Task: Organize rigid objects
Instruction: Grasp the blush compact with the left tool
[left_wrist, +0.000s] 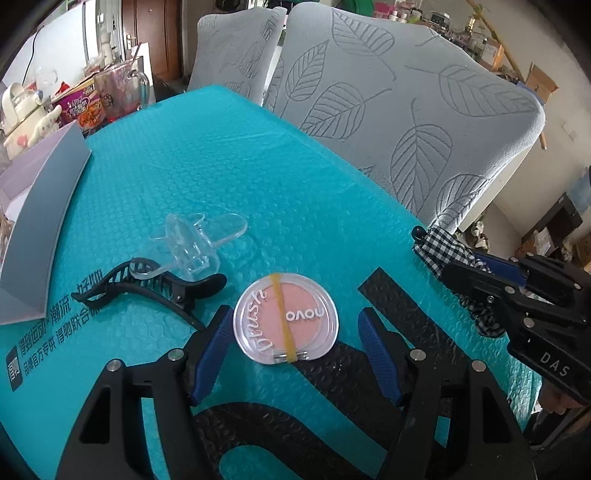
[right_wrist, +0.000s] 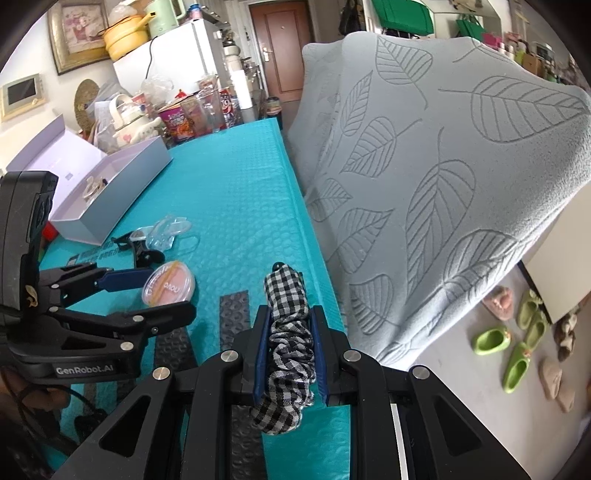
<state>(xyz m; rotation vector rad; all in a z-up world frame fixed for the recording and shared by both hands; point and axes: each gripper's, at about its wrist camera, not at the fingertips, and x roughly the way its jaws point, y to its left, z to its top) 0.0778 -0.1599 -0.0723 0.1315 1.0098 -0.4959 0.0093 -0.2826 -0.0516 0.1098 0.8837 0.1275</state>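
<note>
Ribbed blue pads of the right claw are pinching a crinkly checked hair clip at lower centre; the left claw is spreading around a round glossy blush compact on the bubbled teal bench.

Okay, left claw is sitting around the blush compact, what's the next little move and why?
Probably close the left claw on the blush compact. Its fingers are open on either side of the compact, which lies flat on the teal mat, not yet gripped. The right claw is already shut on the checkered hair tie, so it is busy.
</note>
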